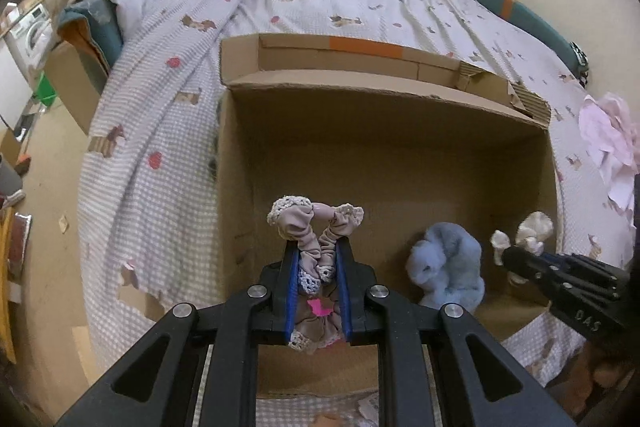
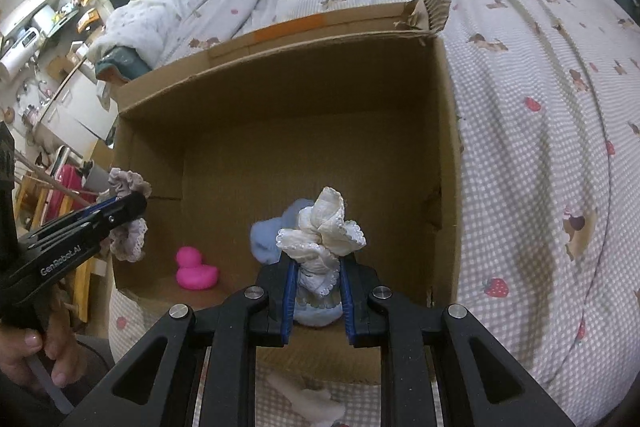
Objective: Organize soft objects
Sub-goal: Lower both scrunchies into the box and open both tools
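My left gripper [image 1: 318,259] is shut on a beige scrunchie with a lace edge [image 1: 316,227], held over the open cardboard box [image 1: 384,95] on the bed. The same left gripper [image 2: 132,211] and its scrunchie [image 2: 128,183] show at the box's left wall in the right wrist view. My right gripper [image 2: 318,263] is shut on a cream lace-trimmed scrunchie [image 2: 324,223], also above the box; it appears as the right gripper [image 1: 508,255] with the cream scrunchie [image 1: 528,227] in the left wrist view. Inside the box lie a fluffy blue scrunchie [image 1: 448,267] and a pink rubber duck [image 2: 194,269].
The box rests on a checked bedspread [image 2: 540,147] with small prints. A pink cloth [image 1: 608,147] lies on the bed to the right. A second cardboard box [image 1: 76,83] sits at the bed's left edge. A person's hand [image 2: 36,351] holds the left gripper's handle. Cluttered furniture stands at far left.
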`<state>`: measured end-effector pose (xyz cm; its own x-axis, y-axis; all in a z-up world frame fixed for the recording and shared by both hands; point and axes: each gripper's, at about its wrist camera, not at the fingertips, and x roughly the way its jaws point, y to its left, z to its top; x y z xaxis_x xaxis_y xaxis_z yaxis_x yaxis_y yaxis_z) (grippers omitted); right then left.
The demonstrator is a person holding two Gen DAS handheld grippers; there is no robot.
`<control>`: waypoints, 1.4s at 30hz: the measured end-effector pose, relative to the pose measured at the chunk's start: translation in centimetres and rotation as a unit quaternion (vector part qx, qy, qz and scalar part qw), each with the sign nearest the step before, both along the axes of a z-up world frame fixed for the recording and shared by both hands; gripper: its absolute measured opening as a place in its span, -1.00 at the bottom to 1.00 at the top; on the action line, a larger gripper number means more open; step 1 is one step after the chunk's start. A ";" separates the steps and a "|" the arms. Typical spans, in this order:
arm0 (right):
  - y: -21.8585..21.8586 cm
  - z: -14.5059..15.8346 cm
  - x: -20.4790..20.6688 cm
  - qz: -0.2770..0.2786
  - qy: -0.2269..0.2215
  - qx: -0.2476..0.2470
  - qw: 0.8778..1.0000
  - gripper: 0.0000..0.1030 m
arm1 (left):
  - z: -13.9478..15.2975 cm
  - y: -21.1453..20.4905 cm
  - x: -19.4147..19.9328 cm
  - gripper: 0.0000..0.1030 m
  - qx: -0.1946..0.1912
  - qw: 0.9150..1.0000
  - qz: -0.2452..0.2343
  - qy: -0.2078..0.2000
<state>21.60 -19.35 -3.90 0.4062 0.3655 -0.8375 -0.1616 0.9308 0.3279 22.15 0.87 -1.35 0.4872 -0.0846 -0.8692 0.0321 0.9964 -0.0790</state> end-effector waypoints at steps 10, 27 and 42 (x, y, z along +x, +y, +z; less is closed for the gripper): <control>0.4 -0.5 0.2 0.007 0.006 0.006 1.000 -0.59 | -1.0 -0.9 -0.5 -0.70 0.001 1.000 -0.013 0.009; 0.8 -0.8 0.3 0.015 0.013 0.015 1.000 -0.58 | -1.4 -1.7 -0.7 -0.41 0.012 0.999 -0.031 0.008; -0.1 -0.5 0.1 0.006 0.011 0.039 0.999 -0.17 | -0.8 -1.4 -0.6 0.33 0.012 1.000 -0.017 0.006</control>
